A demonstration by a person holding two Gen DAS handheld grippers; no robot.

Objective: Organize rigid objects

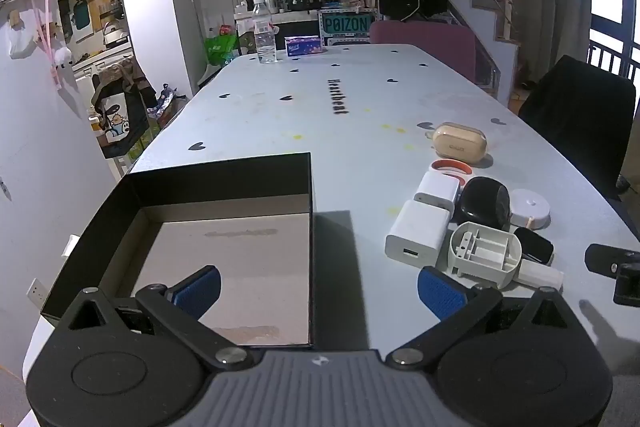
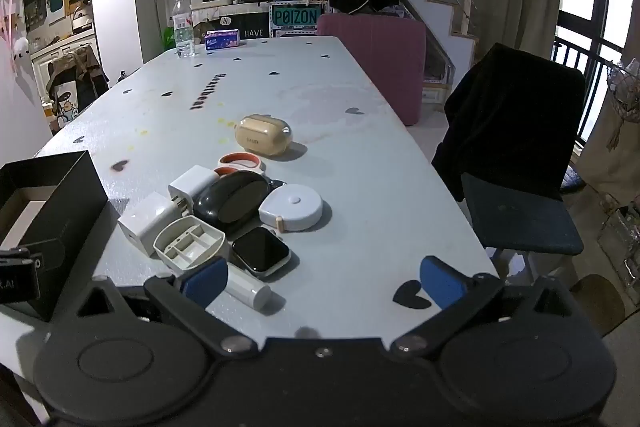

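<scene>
Small rigid items are seen clustered on a pale heart-printed table (image 1: pixel 360 155), both claws spread wide and empty.

Left wrist view: the left gripper (image 1: pixel 320 291) is held over the near edge, beside an open black cardboard box (image 1: pixel 224 179) at the near-left corner. Right wrist view: the right gripper (image 2: pixel 324 279) is poised behind a white square charger (image 2: pixel 148 219), a black-faced smartwatch (image 2: pixel 261 250) and a tan oval case (image 2: pixel 264 135).
</scene>
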